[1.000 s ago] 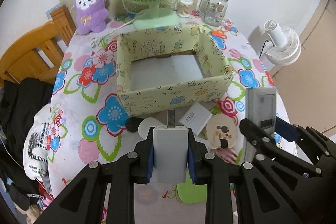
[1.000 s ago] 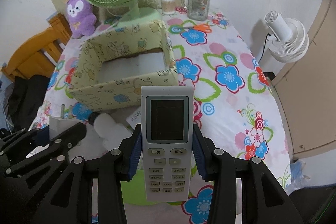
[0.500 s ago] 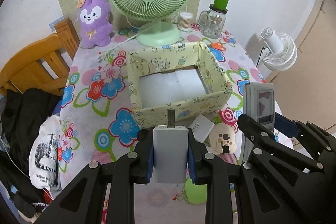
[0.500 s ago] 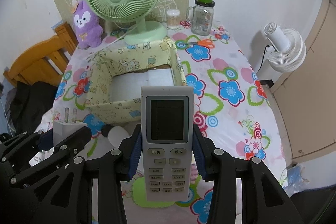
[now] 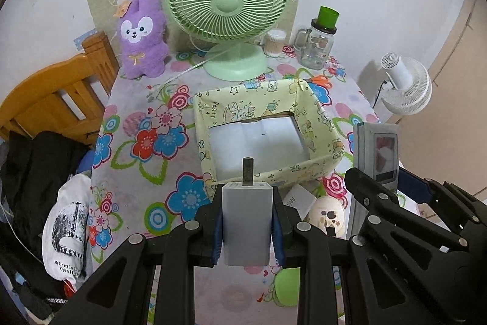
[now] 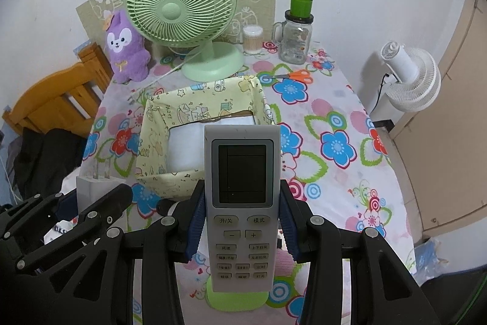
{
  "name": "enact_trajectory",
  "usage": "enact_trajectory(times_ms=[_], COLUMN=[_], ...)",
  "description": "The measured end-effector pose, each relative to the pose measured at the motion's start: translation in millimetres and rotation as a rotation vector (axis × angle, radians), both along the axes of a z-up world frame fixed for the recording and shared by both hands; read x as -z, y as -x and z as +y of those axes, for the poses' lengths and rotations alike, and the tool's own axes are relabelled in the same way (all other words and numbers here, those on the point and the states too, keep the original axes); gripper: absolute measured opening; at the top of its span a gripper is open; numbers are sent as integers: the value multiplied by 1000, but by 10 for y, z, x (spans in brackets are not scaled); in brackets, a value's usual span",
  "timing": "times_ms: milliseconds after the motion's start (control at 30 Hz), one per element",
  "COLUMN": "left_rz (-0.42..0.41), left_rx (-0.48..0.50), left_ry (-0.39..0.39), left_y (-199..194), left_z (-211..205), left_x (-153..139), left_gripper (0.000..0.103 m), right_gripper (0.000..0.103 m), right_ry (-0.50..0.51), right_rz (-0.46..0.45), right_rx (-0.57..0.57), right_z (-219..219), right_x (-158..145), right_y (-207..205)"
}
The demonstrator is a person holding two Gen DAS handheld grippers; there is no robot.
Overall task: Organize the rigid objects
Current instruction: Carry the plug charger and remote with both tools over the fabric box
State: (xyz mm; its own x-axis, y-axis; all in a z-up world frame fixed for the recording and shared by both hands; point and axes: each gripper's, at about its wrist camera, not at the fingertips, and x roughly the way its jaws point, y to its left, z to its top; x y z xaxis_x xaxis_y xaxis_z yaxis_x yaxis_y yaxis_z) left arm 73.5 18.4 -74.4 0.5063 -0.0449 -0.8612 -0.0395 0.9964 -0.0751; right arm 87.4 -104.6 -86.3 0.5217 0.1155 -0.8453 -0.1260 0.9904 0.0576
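White charger point(image 5: 246, 224): sitting clamped in left gripper point(image 5: 246, 226), prongs up.
Remote control point(image 6: 242, 203): sitting clamped in right gripper point(image 6: 242, 229).
Box point(image 5: 316, 124): resting mid-tabletop.

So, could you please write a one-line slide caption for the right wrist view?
Right gripper holds a remote control upright before the open yellow storage box on a floral tablecloth.

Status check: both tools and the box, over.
Left tool shut on charger. Right tool shut on remote. Yellow box open, nothing inside. Nothing seen blocking it.
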Motion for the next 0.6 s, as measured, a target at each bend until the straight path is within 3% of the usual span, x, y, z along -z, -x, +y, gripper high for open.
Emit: enact_trajectory(times_ms=[600], left_rz=[-7], left_rx=[-105], left_ry=[6], left_y=[-509], left_z=[-15], left_x=[-12], left_gripper=[25], right_gripper=[47], right_ry=[3], right_rz=[-4], right_rx=[-99], right_z=[-11], right_x=[-24], right_y=[-626])
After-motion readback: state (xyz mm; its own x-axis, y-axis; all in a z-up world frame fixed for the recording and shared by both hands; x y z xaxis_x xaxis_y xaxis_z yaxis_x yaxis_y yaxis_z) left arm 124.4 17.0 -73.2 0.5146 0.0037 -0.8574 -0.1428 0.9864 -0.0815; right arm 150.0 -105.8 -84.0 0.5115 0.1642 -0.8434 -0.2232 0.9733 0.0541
